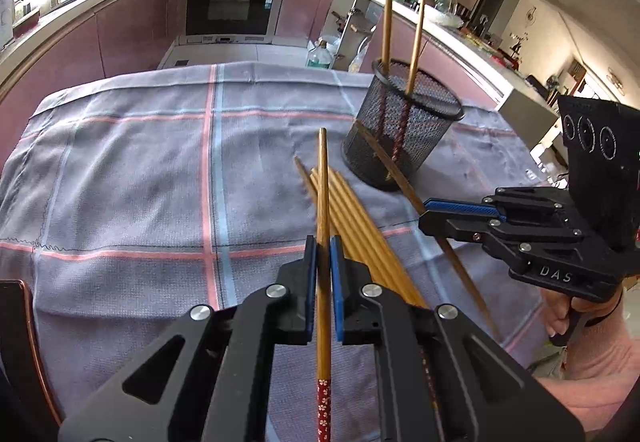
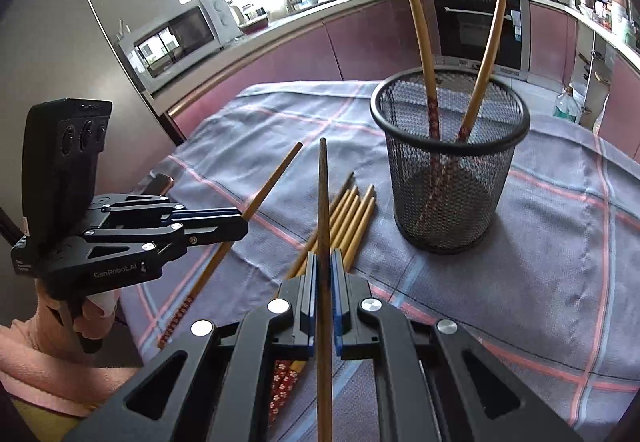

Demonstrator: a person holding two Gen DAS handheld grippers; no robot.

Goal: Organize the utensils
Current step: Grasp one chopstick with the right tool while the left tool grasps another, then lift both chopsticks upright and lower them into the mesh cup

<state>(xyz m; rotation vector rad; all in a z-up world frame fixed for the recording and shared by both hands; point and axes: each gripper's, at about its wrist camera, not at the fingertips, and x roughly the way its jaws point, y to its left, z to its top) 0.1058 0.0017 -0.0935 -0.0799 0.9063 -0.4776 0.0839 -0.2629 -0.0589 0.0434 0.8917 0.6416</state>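
Note:
A black mesh cup (image 1: pixel 402 125) stands on the checked cloth and holds two chopsticks (image 1: pixel 386 1); it also shows in the right wrist view (image 2: pixel 450 169). Several loose chopsticks (image 1: pixel 356 234) lie in a bundle on the cloth before it, also seen in the right wrist view (image 2: pixel 354 217). My left gripper (image 1: pixel 323 270) is shut on one chopstick (image 1: pixel 323 193), lifted above the bundle. My right gripper (image 2: pixel 325 278) is shut on a darker chopstick (image 2: pixel 323 201). In the left wrist view the right gripper (image 1: pixel 430 217) sits to the right, below the cup.
The checked grey cloth (image 1: pixel 140 177) covers the table. A dark phone-like object (image 1: pixel 16 322) lies at its left edge. Kitchen counters, an oven (image 1: pixel 232 1) and a microwave (image 2: pixel 180 37) stand behind. A water bottle (image 2: pixel 568 105) stands on the floor.

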